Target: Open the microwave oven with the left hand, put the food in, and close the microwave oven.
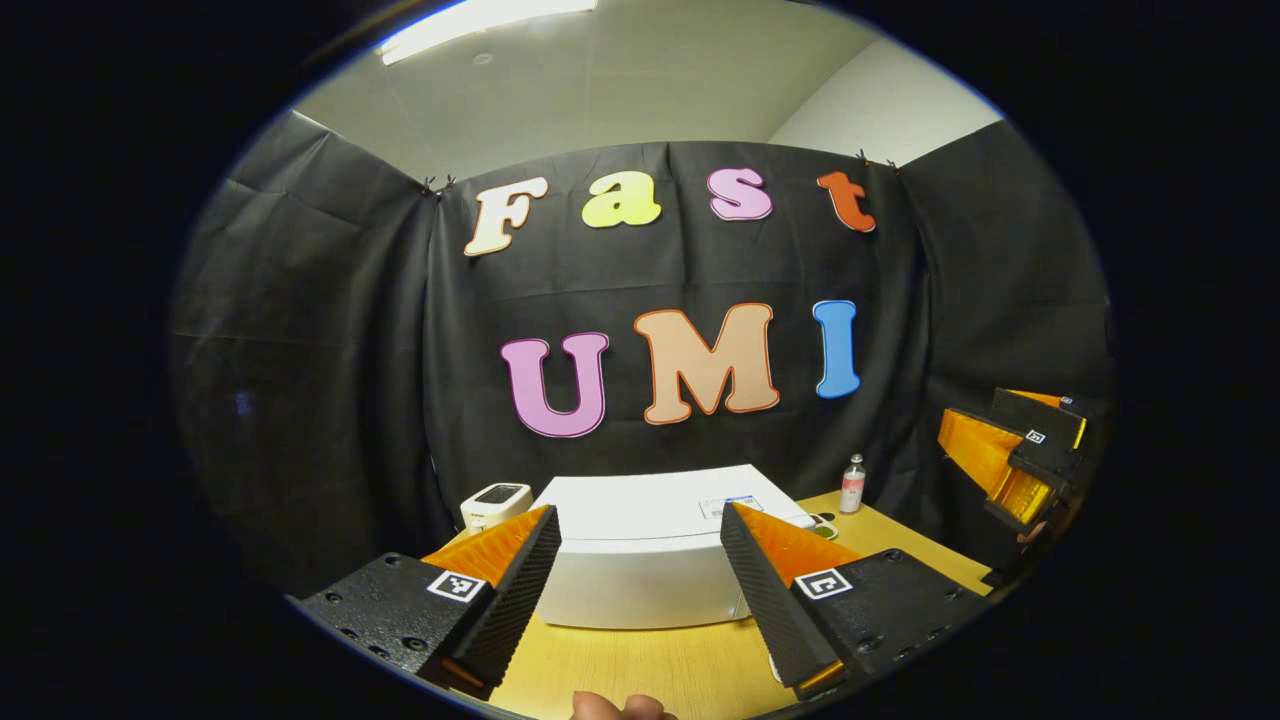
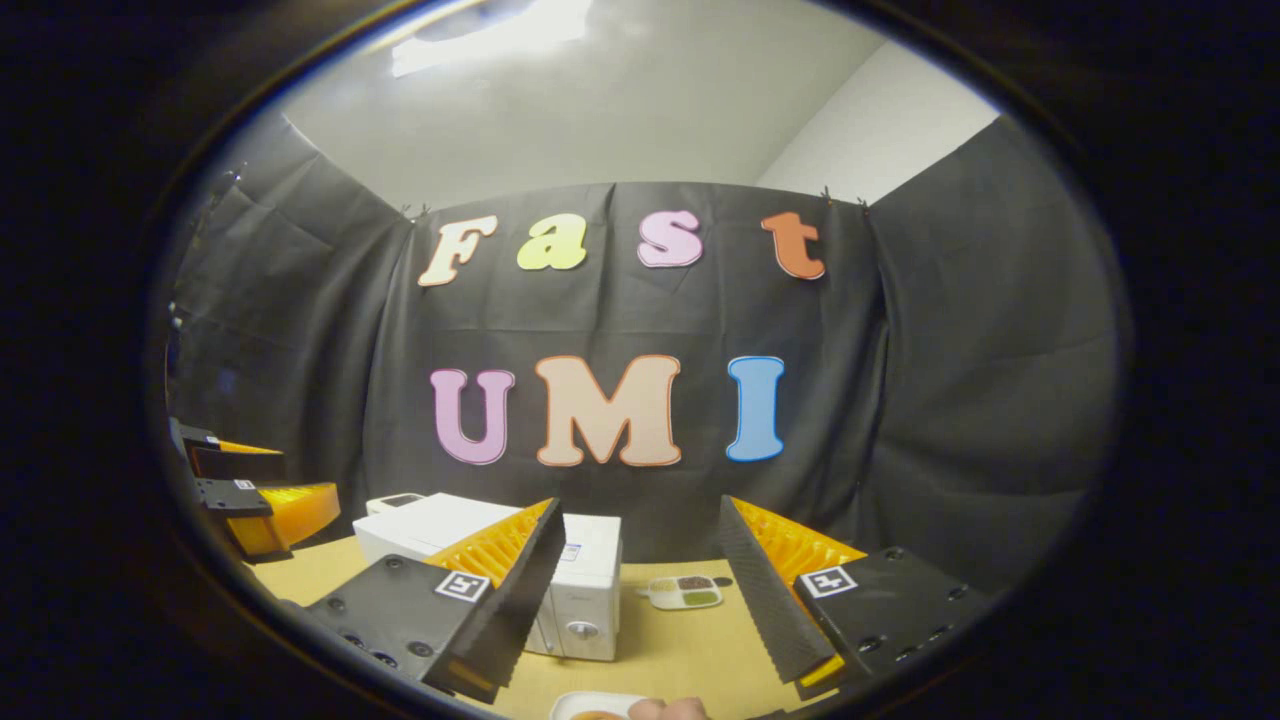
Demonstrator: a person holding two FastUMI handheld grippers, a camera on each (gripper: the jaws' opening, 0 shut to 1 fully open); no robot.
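The white microwave oven point(image 1: 640, 560) stands on the wooden table point(image 1: 640, 670) straight ahead of my left gripper point(image 1: 638, 515), which is open and holds nothing. Its door looks closed. In the right gripper view the microwave oven point(image 2: 590, 590) sits left of centre, its dial facing me. My right gripper point(image 2: 640, 510) is open and empty above the table. A white plate point(image 2: 595, 705) with something brown on it peeks in at the bottom edge, beside a hand point(image 2: 672, 708). A small white tray of food point(image 2: 685, 592) lies to the right of the microwave.
A small bottle point(image 1: 852, 483) stands at the back right of the table, and a white device point(image 1: 495, 500) sits left of the microwave. The right gripper point(image 1: 1020, 455) hovers at the far right, and the left gripper point(image 2: 250, 490) at the far left. Black cloth walls close the booth.
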